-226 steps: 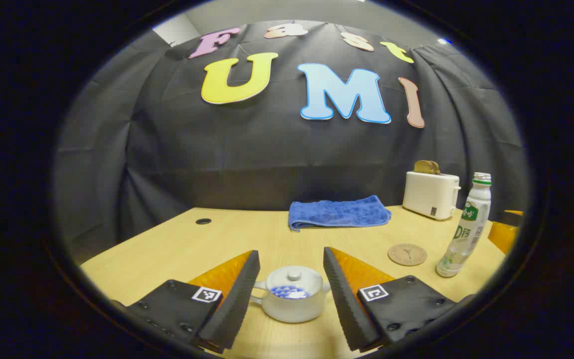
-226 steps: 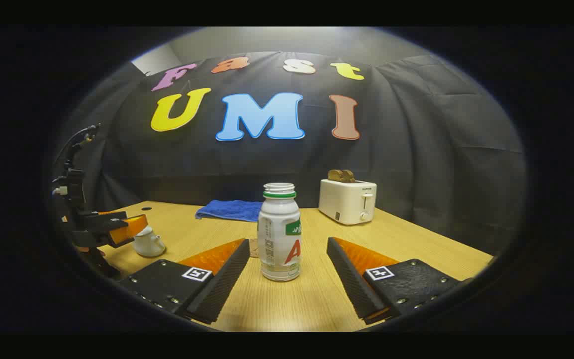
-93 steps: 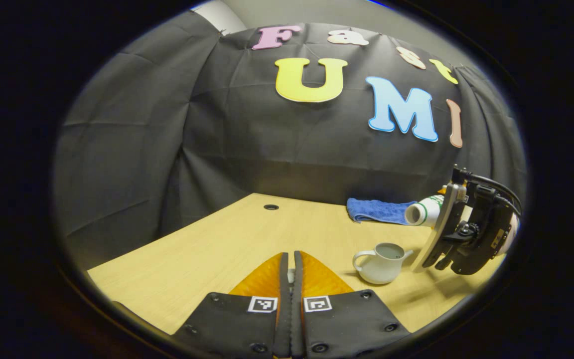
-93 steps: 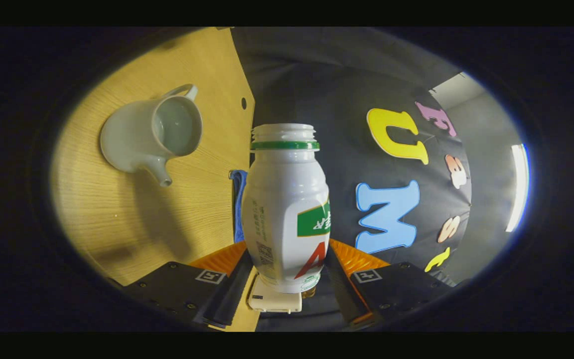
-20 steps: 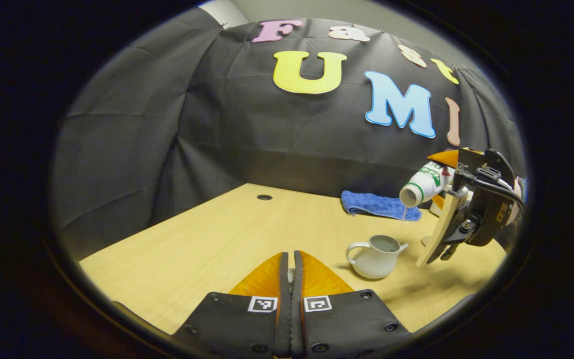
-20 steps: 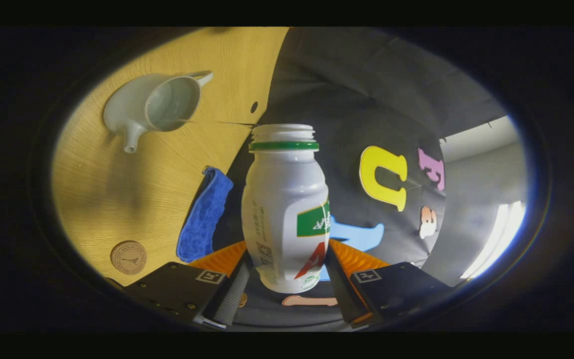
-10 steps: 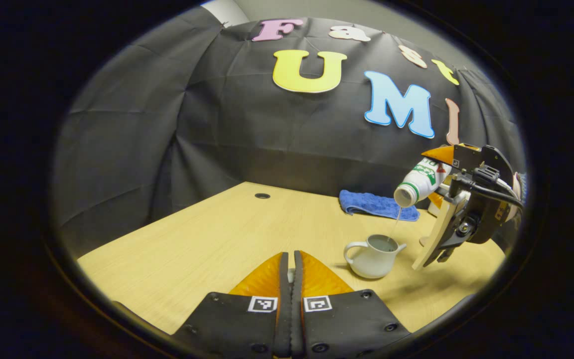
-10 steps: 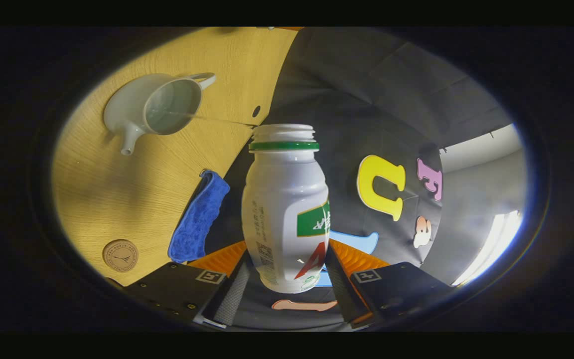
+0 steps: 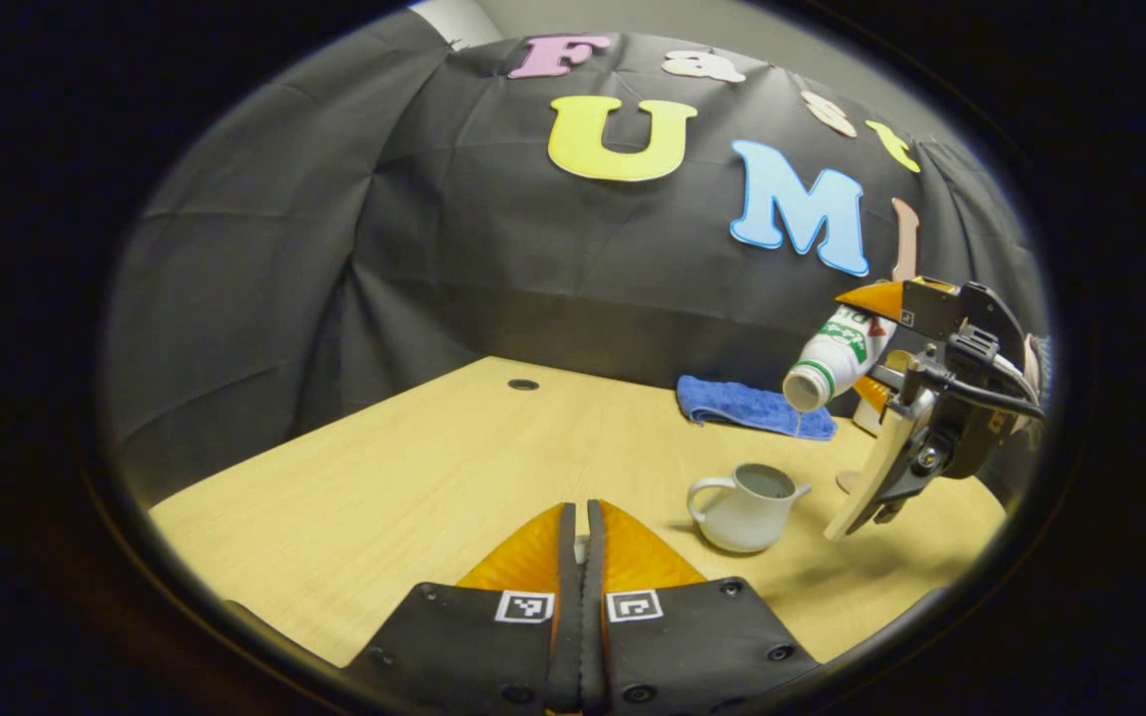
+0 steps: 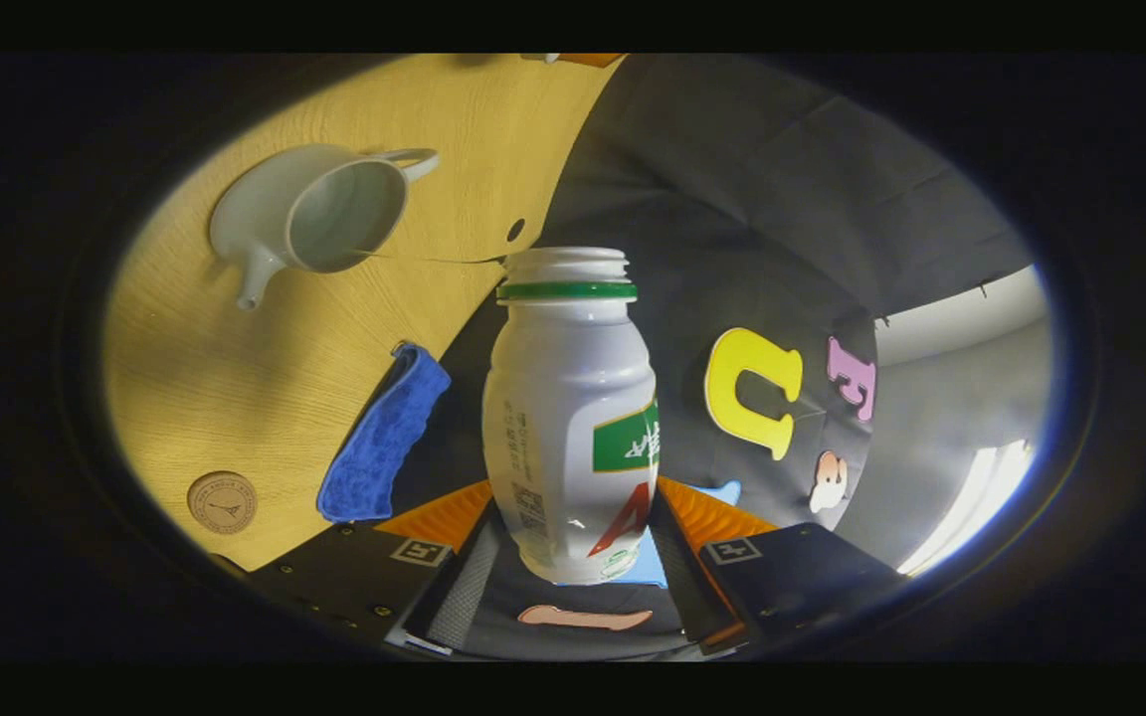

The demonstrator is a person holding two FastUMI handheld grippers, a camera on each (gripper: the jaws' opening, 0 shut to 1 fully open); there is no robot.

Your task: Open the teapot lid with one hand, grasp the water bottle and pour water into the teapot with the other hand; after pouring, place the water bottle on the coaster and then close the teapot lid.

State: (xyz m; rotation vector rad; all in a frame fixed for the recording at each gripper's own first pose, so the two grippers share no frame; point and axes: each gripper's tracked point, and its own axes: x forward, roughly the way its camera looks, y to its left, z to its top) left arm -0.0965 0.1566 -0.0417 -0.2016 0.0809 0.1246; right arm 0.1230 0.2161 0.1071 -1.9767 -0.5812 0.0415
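While the water bottle (image 10: pixel 570 418) is tipping mouth-down over the open teapot (image 9: pixel 744 505), a thin stream is running from its neck toward the pot's mouth, plain in the right gripper view. The right gripper (image 10: pixel 569 567) is clamping the bottle low on its body, one finger pressing each side. The teapot is sitting lidless on the wooden table (image 9: pixel 414 497), right of centre, with the bottle's mouth hanging above and a little to its right.

The left gripper (image 9: pixel 581 557) is waiting near the table's front edge, its fingers pressed nearly together; something pale is peeking between them, probably the lid, though I cannot say for sure.

For a good pour, I'd say the tilt wants holding steady and the mouth keeping over the middle of the opening, since that stream is landing close to the rim. A small roll back to upright should be ending the flow cleanly.

Beyond the pot, the blue towel (image 9: pixel 752 408) is lying folded, and the coaster (image 10: pixel 222 502) is waiting for the bottle.
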